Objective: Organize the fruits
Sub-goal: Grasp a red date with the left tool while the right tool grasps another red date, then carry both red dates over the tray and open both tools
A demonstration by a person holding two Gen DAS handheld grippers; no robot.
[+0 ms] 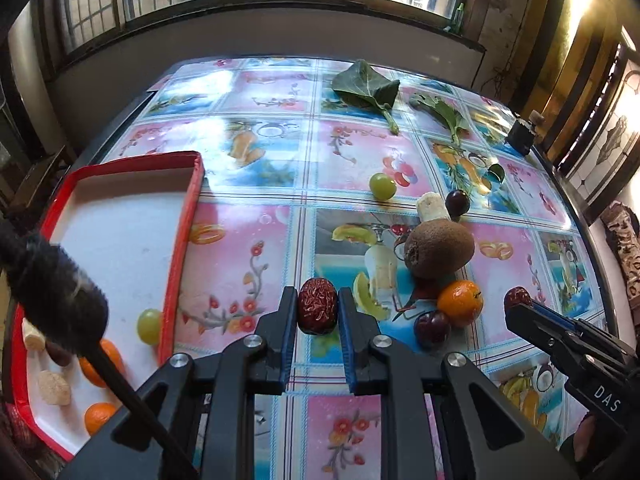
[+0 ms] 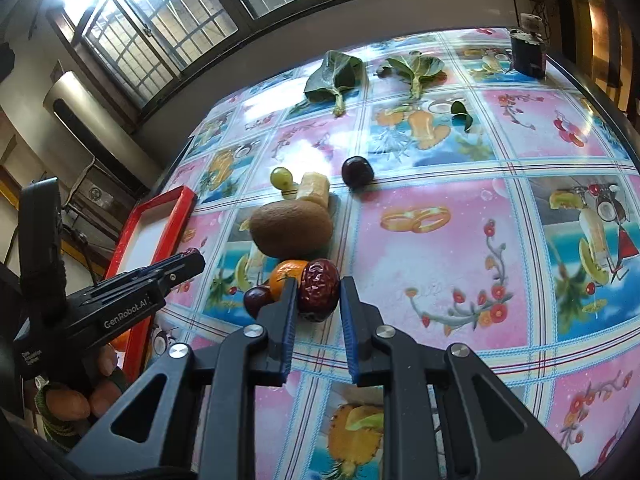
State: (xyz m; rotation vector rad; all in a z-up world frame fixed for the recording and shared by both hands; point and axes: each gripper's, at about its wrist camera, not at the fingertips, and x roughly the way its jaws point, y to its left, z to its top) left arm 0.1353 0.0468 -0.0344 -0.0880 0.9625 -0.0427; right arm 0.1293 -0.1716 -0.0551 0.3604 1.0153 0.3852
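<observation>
My left gripper (image 1: 318,300) is shut on a wrinkled red date (image 1: 317,306) above the flowered tablecloth. My right gripper (image 2: 319,286) is shut on a second red date (image 2: 319,290); it shows at the right of the left wrist view (image 1: 517,298). Close by lie a brown kiwi (image 2: 291,229), a small orange (image 2: 285,276), a dark plum (image 2: 257,300), a banana piece (image 2: 314,191), a green grape (image 2: 281,178) and a dark cherry (image 2: 357,173). The red tray (image 1: 182,248) on the left holds a green grape (image 1: 149,326), oranges and pale fruit pieces.
Two green leaves (image 1: 368,88) (image 1: 440,110) lie at the table's far side. A small dark jar (image 2: 528,54) stands at the far right corner. A furry black microphone (image 1: 56,292) hangs over the tray. Windows run behind the table.
</observation>
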